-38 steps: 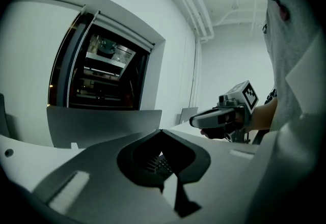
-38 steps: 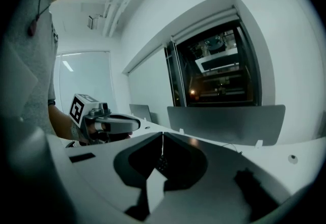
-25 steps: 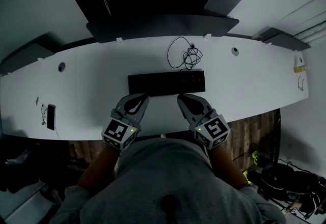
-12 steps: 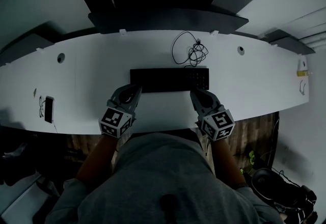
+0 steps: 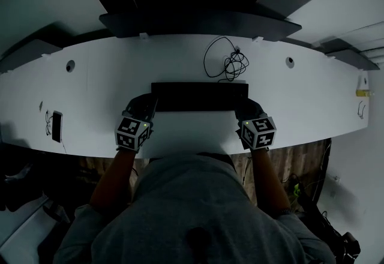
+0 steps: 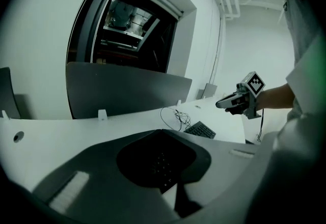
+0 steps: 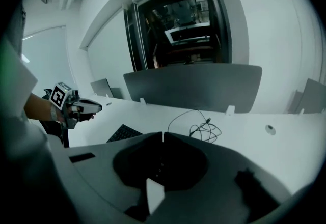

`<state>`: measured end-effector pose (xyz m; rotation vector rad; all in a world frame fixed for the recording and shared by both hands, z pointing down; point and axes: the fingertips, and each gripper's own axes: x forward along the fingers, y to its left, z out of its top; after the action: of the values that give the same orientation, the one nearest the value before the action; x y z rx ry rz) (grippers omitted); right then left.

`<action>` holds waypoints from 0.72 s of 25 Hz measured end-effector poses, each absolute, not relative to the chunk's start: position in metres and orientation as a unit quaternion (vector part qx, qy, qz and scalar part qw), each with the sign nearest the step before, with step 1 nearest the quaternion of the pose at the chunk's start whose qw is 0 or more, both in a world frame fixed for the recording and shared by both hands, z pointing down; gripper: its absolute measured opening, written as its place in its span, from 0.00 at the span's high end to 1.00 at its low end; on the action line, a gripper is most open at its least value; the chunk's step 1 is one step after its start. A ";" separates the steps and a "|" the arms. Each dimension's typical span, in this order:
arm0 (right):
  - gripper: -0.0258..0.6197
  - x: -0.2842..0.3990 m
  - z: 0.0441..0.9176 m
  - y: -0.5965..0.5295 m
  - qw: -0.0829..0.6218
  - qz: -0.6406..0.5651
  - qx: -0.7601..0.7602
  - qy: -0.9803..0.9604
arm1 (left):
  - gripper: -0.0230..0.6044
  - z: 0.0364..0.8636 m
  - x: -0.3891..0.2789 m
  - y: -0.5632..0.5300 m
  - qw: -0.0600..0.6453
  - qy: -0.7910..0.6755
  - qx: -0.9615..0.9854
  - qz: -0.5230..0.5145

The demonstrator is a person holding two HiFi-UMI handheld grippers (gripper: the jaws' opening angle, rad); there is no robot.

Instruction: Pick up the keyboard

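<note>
My left gripper's (image 6: 162, 131) jaws are clenched tip to tip with nothing between them, over the left end of the black keyboard (image 5: 199, 96). My right gripper's (image 7: 163, 137) jaws are likewise pressed together and empty at its right end. I cannot tell whether either touches it. The keyboard lies flat in the middle of the table (image 5: 108, 86), parallel to the near edge. A tangled cable (image 5: 225, 62) lies just behind it, toward the far edge. A phone (image 5: 57, 126) rests near the table's left end.

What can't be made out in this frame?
Head view: whether left gripper or right gripper touches the keyboard; dimness and their bodies hide the tips.
Gripper views: most of the keyboard, behind the shut jaws.
Head view: small dark object at left of the desk, too small to identify.
</note>
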<state>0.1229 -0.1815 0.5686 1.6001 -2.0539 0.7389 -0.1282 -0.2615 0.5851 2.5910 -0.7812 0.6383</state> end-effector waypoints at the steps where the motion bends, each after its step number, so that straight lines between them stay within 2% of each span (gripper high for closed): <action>1: 0.93 0.131 0.576 -0.184 0.221 0.273 0.579 -0.736 | 0.95 0.595 -0.130 -0.264 0.183 -0.278 0.913 0.238; 8: 0.93 0.179 0.632 -0.194 0.247 0.330 0.589 -0.695 | 0.94 0.646 -0.140 -0.284 0.255 -0.302 0.878 0.268; 14: 0.93 0.215 0.675 -0.193 0.261 0.377 0.598 -0.657 | 0.89 0.673 -0.148 -0.299 0.304 -0.327 0.849 0.282; 15: 0.91 0.218 0.681 -0.194 0.263 0.384 0.596 -0.654 | 0.88 0.677 -0.150 -0.302 0.310 -0.330 0.845 0.285; 16: 0.83 0.221 0.687 -0.195 0.267 0.393 0.593 -0.650 | 0.87 0.681 -0.151 -0.303 0.316 -0.332 0.841 0.289; 18: 0.76 0.226 0.698 -0.196 0.272 0.408 0.585 -0.646 | 0.84 0.690 -0.154 -0.304 0.330 -0.332 0.832 0.297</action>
<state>0.2259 -0.1955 0.6985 1.5752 -1.7385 1.0984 -0.1537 -0.3042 0.6905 2.1750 -0.8692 0.7775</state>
